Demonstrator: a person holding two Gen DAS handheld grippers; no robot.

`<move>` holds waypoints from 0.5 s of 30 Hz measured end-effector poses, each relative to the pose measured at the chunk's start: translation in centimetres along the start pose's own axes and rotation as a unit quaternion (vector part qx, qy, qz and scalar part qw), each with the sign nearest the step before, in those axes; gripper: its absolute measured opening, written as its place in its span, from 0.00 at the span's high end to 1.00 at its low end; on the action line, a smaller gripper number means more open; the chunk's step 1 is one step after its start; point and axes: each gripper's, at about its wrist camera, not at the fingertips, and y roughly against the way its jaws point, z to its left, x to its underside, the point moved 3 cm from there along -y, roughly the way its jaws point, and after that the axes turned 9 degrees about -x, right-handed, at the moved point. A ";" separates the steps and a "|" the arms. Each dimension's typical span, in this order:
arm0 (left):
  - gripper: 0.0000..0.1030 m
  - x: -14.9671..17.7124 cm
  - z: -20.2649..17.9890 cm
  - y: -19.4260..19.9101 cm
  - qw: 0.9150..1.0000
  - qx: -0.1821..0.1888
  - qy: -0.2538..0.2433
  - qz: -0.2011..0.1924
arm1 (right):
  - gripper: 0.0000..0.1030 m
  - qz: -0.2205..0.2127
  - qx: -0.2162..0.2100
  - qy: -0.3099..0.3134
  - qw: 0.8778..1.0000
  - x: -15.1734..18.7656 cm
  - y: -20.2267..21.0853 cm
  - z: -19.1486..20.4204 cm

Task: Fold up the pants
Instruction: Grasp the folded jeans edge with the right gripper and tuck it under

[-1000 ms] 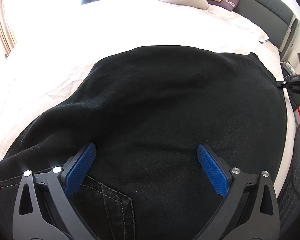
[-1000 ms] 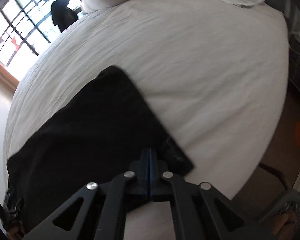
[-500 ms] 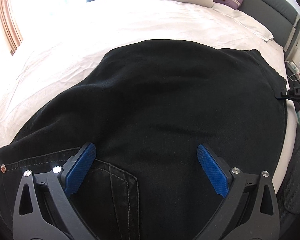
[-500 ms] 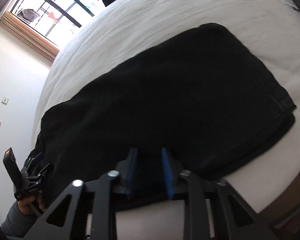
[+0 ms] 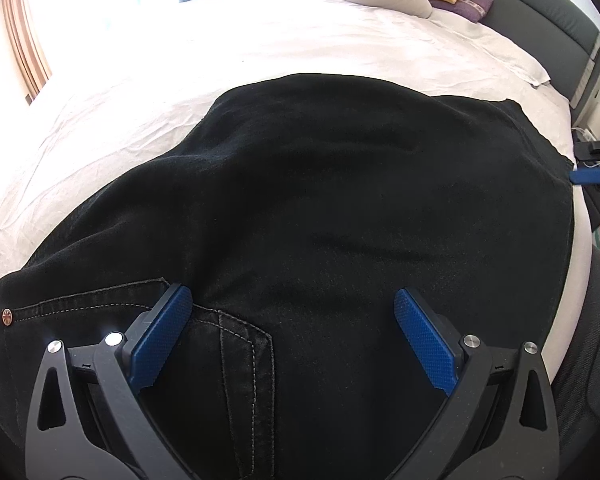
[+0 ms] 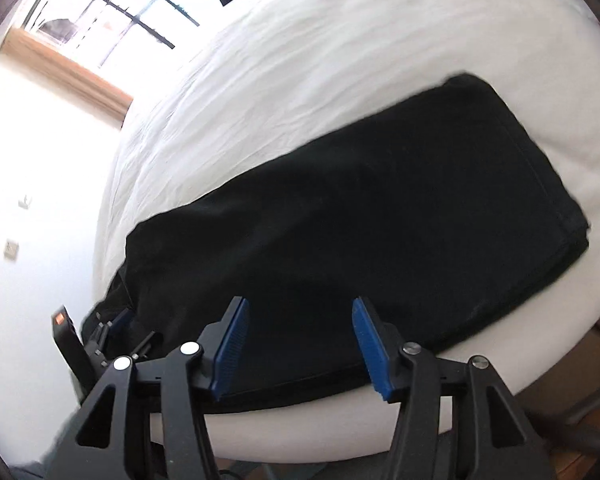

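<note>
Left wrist view: left gripper [image 5: 292, 340], jaws wide apart and gripping nothing, above black pants [image 5: 340, 208] spread on the white bed [image 5: 260, 40]; waistband pocket at 7 o'clock.

Right wrist view: right gripper [image 6: 300, 344], jaws opening and empty, over the folded pants' [image 6: 380, 216] near edge; left gripper [image 6: 112, 332] at 8 o'clock.

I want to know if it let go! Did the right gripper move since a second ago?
Yes. The right gripper let go of the pants and its jaws are opening. It swung from the hem end to their long edge near the bed side.
</note>
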 end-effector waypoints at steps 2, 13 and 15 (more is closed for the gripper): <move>0.00 0.1 0.0 -0.1 1.000 -0.002 -0.001 -0.001 | 0.45 -0.010 -0.029 -0.053 0.998 1.3 0.7 -1.4; 0.00 0.2 0.6 0.1 1.000 -0.002 -0.001 -0.001 | 0.45 0.015 -0.096 -0.115 0.989 6.2 -3.7 -3.0; 0.00 0.2 0.6 0.1 1.000 -0.002 -0.001 -0.001 | 0.45 0.013 -0.100 -0.122 0.987 6.3 -4.3 -3.3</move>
